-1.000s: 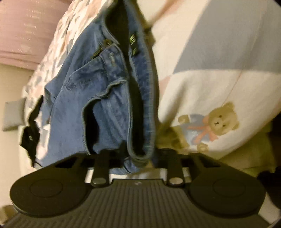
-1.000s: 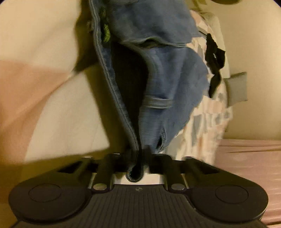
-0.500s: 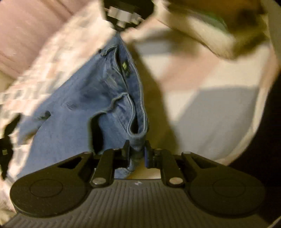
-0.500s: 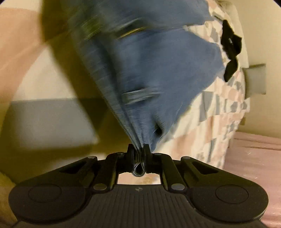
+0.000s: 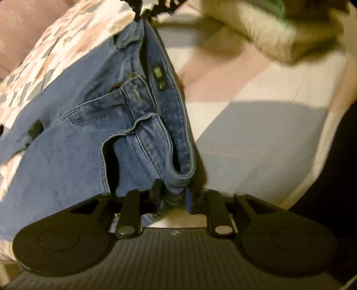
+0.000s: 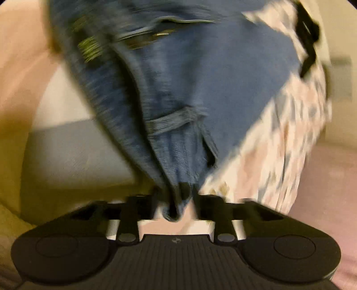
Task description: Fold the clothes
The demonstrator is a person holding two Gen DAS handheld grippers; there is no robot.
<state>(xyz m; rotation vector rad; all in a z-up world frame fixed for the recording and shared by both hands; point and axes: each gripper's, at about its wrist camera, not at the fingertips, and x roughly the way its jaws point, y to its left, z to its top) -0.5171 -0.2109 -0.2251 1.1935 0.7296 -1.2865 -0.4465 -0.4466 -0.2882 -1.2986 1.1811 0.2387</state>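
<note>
Two grippers, one pair of blue denim jeans (image 5: 93,138). Left gripper (image 5: 171,196) nearly closed, pinching one end of the thick waistband. Right gripper (image 6: 181,196) pinching the other end, though blurry there, with a small gap beside the cloth, so hard to say how tight. Also seen from the left, at the far end of the waistband (image 5: 156,4).

Jeans spread over the bed with its pastel patchwork quilt (image 5: 256,129), waistband stretched between the two grippers. Zip and front pocket facing up. Legs trailing away from the waistband, toward the small-check part of the quilt (image 5: 67,40). Long way of the jeans running from waistband out to the legs, leg ends out of view.

Probably heavy for clothes, thick and floppy, not slippery, nothing to break. Waistband the best place to hold: many layers, strong stitching, no stretch. Legs likely to drag and bunch on the soft quilt.

Cream fluffy thing (image 5: 267,33) lying beyond the waistband, away from the jeans.
</note>
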